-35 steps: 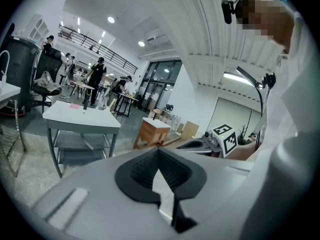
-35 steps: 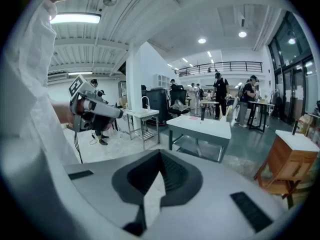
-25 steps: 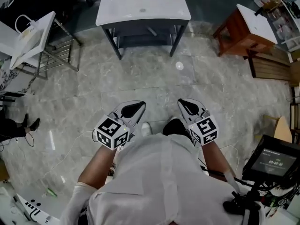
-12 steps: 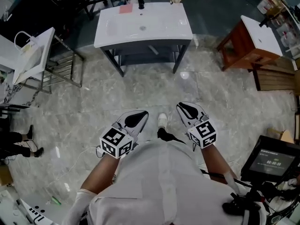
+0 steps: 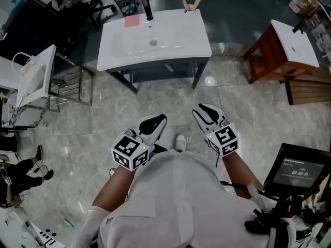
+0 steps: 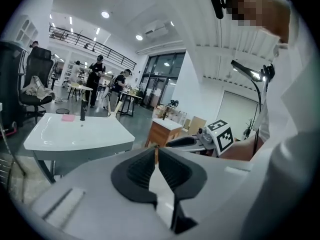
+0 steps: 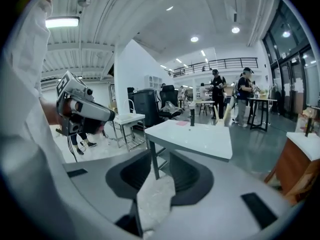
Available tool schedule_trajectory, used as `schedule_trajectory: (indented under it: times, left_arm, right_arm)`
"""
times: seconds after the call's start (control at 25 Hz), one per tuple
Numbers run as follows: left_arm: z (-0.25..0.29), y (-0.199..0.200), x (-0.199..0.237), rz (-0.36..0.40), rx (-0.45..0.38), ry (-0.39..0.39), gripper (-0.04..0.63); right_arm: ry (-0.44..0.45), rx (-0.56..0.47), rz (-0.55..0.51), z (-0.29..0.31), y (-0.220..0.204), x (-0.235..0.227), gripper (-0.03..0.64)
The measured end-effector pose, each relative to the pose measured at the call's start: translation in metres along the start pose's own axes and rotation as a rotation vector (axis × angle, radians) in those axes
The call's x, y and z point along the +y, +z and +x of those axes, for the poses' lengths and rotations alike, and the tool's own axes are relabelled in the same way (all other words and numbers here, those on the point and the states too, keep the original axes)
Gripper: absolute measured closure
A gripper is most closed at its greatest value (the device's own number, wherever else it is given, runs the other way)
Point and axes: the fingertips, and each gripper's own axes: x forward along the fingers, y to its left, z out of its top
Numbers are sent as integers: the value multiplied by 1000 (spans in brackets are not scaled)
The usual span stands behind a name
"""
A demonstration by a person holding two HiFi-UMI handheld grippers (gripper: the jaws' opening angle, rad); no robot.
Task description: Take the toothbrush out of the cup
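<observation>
**Light, stiff toothbrush [image 5: 190, 5] is best taken by its upper handle**

A white washbasin [image 5: 155, 40] is seen well ahead of both tongs. The left gripper [image 5: 155, 122] is shut and empty. The right gripper [image 5: 206, 112] has just been opened, with nothing between its jaws. Both are pointed slightly downward. Pale handles stand at the basin's far edge, ahead of the right gripper. The cup cannot be made out.

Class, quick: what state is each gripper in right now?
Left gripper: shut, holding nothing.
Right gripper: open, jaws just been opening, nothing between them.
</observation>
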Motion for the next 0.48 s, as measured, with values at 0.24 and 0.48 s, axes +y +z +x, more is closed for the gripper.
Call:
schedule_trajectory:
  times: [0.24, 0.48]
  left_arm:
    - [24, 17, 52, -25, 9, 40, 588]
    - [56, 42, 115, -16, -4, 4, 588]
  right_arm:
    - [-4, 10, 39, 40, 9, -30, 525]
    - [-47, 25, 52, 81, 29, -67, 526]
